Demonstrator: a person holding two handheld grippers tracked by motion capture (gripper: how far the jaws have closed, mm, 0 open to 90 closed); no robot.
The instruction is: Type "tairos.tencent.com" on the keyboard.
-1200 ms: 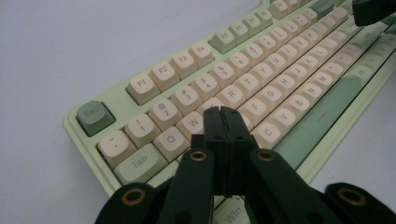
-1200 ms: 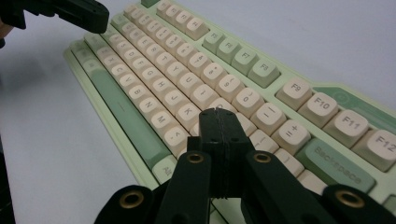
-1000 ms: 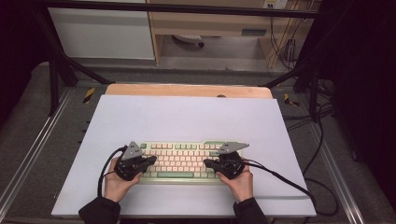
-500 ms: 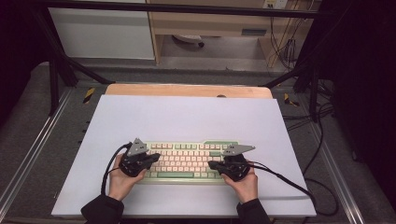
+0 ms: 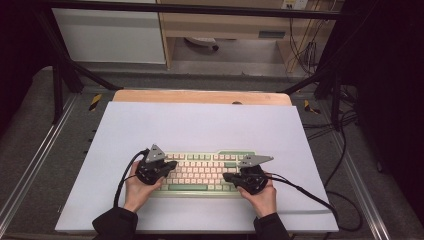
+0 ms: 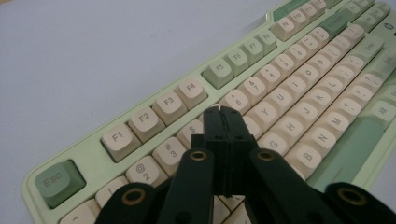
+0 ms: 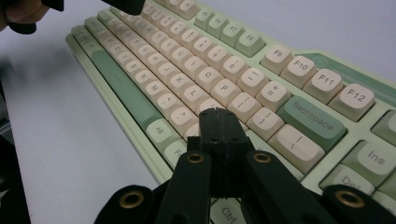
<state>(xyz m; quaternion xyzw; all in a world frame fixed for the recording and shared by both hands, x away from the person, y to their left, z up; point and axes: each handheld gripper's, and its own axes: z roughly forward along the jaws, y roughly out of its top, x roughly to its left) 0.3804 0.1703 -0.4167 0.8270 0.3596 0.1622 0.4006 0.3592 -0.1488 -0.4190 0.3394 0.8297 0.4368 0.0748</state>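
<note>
While the keyboard (image 5: 202, 172) lies flat near the front edge of the pale sheet (image 5: 200, 125) covering the table, I hold both tools over its keys as if typing with them. My left gripper (image 6: 221, 112) is clenched on nothing, its jaws pressed together into a single blunt tip that sits low over the keys just below the 4 and 5, toward the board's left end. My right gripper (image 7: 215, 113) is likewise clamped tight and empty, its tip poised over the keys near the right end of the letter block, a little short of the Backspace key (image 7: 312, 122). I cannot tell whether either tip is actually pressing a key down. Judging by this, the pecking is under way rather than finished; how many keys remain I cannot say. Beyond the sheet's far edge runs a wooden strip (image 5: 200, 96) of tabletop.
</note>
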